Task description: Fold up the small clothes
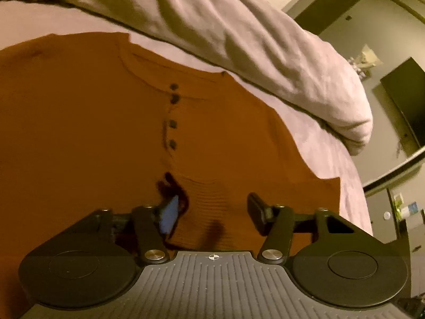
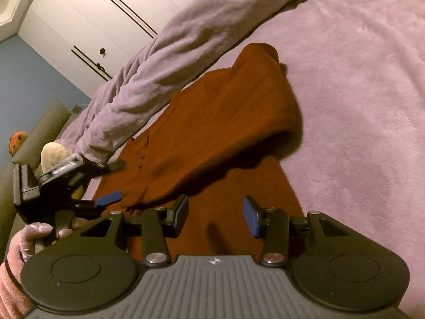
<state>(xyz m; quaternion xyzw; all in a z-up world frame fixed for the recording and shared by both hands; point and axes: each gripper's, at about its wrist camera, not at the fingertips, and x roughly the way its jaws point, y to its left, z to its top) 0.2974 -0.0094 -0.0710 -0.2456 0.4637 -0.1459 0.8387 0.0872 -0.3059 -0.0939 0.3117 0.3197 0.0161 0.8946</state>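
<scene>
Lay spread on the mauve blanket (image 2: 358, 85): rust-orange buttoned top (image 1: 79, 122), one sleeve (image 2: 255, 106) already folded across the body. Left gripper (image 1: 212, 212) hovered at the hem (image 1: 207, 194), jaws half apart, ribbed fabric between but apparently unpinched. Right gripper (image 2: 215, 216) likewise partly open over the lower body, holding nothing. Judged light, limp, prone to sagging; best pinched at the hem corners, both layers together.

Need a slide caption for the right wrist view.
Right gripper, open, over rust-orange buttoned top with one side folded in, on a pink blanket.
</scene>
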